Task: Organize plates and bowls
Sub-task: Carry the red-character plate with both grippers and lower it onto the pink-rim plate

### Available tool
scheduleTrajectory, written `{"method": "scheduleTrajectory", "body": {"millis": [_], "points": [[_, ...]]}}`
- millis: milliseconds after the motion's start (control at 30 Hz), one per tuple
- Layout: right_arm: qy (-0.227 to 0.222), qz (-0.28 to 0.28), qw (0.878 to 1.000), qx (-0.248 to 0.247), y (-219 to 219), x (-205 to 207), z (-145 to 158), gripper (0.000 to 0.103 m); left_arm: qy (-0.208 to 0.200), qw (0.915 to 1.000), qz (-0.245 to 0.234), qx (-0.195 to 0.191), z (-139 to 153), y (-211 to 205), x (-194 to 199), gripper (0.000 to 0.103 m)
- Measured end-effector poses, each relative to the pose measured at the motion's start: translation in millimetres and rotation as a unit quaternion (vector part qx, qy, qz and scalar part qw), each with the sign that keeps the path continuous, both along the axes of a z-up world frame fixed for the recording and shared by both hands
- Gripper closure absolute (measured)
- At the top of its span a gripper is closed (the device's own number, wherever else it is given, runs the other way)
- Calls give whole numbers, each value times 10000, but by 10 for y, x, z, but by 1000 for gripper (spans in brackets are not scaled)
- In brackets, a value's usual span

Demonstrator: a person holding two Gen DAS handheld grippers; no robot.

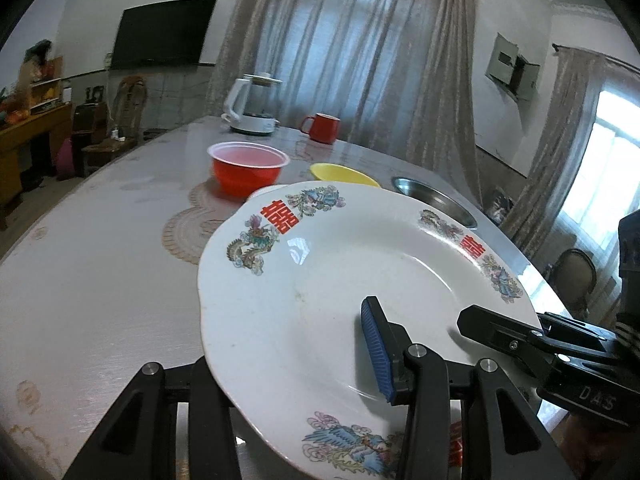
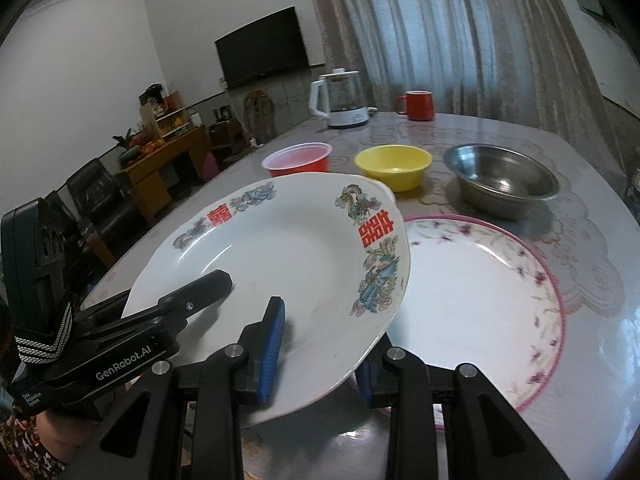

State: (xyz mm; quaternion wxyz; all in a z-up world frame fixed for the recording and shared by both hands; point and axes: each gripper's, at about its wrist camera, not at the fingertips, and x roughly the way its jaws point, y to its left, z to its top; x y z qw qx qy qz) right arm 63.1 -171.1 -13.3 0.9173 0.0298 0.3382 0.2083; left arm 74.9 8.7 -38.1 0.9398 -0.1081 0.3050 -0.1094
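Presently: white dragon-and-phoenix ceramic plate (image 2: 280,264), airborne, tilted, rim clamped by left gripper (image 1: 304,364) and right gripper (image 2: 316,356) for balance. Pink-rimmed floral plate (image 2: 480,292) lying just beyond the right gripper, the likely stacking base.

Black left tool (image 1: 304,364) and right tool (image 2: 316,354), blue ribbed pads, silver screws, patterned sleeve (image 2: 24,444)

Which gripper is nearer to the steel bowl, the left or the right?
Right. The right gripper grips the dragon plate at the edge nearer the steel bowl. The left gripper grips the opposite edge, further from it.
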Motion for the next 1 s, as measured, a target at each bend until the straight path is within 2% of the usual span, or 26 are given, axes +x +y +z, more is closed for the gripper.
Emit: {"method": "scheduleTrajectory", "body": {"millis": [633, 1000], "points": [[139, -795, 9967, 3, -698, 31, -4, 73, 170, 9975, -684, 72, 17, -737, 377, 57], [367, -1000, 9943, 42, -876, 49, -102, 72, 321, 9964, -749, 238, -71, -898, 444, 53]]}}
